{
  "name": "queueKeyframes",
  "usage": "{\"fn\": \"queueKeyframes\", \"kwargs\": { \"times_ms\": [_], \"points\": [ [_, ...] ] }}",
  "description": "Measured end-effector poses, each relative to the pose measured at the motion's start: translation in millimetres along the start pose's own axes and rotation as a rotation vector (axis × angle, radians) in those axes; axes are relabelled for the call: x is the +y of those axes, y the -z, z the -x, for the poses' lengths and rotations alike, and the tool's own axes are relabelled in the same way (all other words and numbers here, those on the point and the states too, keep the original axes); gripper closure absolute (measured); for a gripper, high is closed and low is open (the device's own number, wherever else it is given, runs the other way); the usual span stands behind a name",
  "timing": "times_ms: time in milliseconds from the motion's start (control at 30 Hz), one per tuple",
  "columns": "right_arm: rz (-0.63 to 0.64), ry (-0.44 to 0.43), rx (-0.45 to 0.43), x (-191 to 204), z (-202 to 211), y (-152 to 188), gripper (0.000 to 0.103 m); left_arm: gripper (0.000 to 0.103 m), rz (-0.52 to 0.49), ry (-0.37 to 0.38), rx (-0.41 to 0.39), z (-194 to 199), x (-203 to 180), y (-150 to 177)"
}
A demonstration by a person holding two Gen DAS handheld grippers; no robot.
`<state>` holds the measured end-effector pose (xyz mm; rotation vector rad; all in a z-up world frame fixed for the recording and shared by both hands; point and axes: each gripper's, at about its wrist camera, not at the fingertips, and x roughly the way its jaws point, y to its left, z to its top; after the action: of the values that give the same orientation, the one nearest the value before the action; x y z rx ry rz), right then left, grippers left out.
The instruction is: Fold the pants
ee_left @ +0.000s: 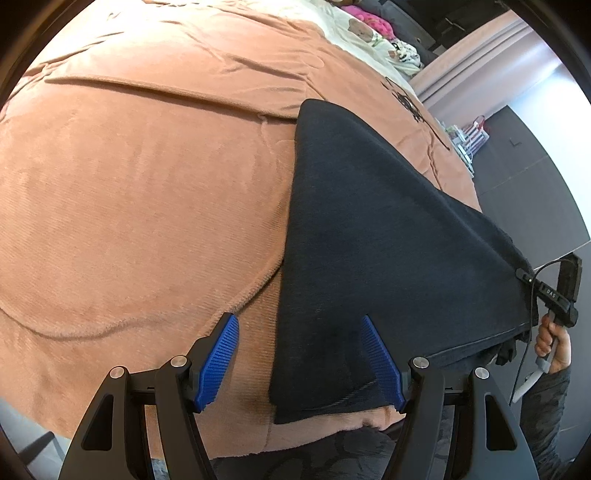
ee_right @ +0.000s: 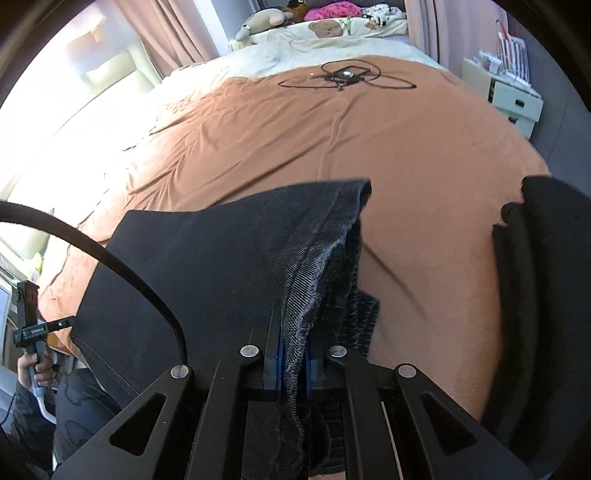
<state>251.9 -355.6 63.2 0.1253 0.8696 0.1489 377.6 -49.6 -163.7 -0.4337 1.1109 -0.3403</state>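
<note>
Dark navy pants point(ee_left: 369, 236) lie partly on an orange-brown blanket point(ee_left: 140, 184) covering the bed, toward its near right part; one corner is lifted off the surface. Left gripper point(ee_left: 299, 362) hangs low over the near edge of the bed, blue ribbed pads point(ee_left: 218, 365) spread wide, nothing between them; the near hem of the pants lies under the right-hand pad, contact cannot be told. Right gripper point(ee_right: 293, 369) has its pads pressed together on a bunched fold of the pants point(ee_right: 229, 266), cloth rising from the pinch in a ridge and draping away to the left. In the left wrist view the same right gripper point(ee_left: 524, 277) shows at the far right corner of the cloth, with a hand point(ee_left: 550, 339) on its handle. A black cable point(ee_right: 343, 75) lies coiled on the far part of the blanket. Beyond it, cream bedding point(ee_right: 332, 40) with stuffed toys point(ee_right: 266, 18). A second dark garment point(ee_right: 543, 258) lies at the right edge of the bed, apart from the pants.
</note>
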Motion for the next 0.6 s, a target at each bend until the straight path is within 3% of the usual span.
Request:
{"fn": "queueKeyframes", "kwargs": {
  "times_ms": [100, 167, 300, 367, 500, 533, 600],
  "points": [
    [0.034, 0.080, -0.017, 6.2, 7.0, -1.8, 0.099, 0.032, -0.004, 0.000, 0.005, 0.5, -3.0, 1.3],
    [0.030, 0.088, -0.030, 5.7, 14.8, -5.2, 0.099, 0.032, -0.011, -0.002, 0.005, 1.1, -5.0, 1.8],
    [0.016, 0.050, -0.044, 11.6, 25.5, -10.9, 0.098, 0.032, -0.007, 0.003, 0.008, -1.3, -5.0, 0.9],
    [0.008, -0.005, -0.001, 11.2, 17.3, -7.1, 0.097, 0.032, -0.004, 0.008, 0.010, -3.6, -5.7, 0.3],
    [-0.037, 0.049, 0.082, -7.4, -7.7, 11.9, 0.075, 0.032, -0.012, 0.005, 0.029, -9.2, -9.6, 3.5],
    [-0.072, 0.049, 0.082, -15.6, -9.0, 18.2, 0.062, 0.032, -0.017, 0.001, 0.033, -10.3, -11.0, 4.3],
    [-0.157, 0.026, 0.050, -33.3, -4.0, 33.3, 0.053, 0.032, -0.027, -0.001, 0.041, -11.5, -12.9, 6.6]
  ]
}}
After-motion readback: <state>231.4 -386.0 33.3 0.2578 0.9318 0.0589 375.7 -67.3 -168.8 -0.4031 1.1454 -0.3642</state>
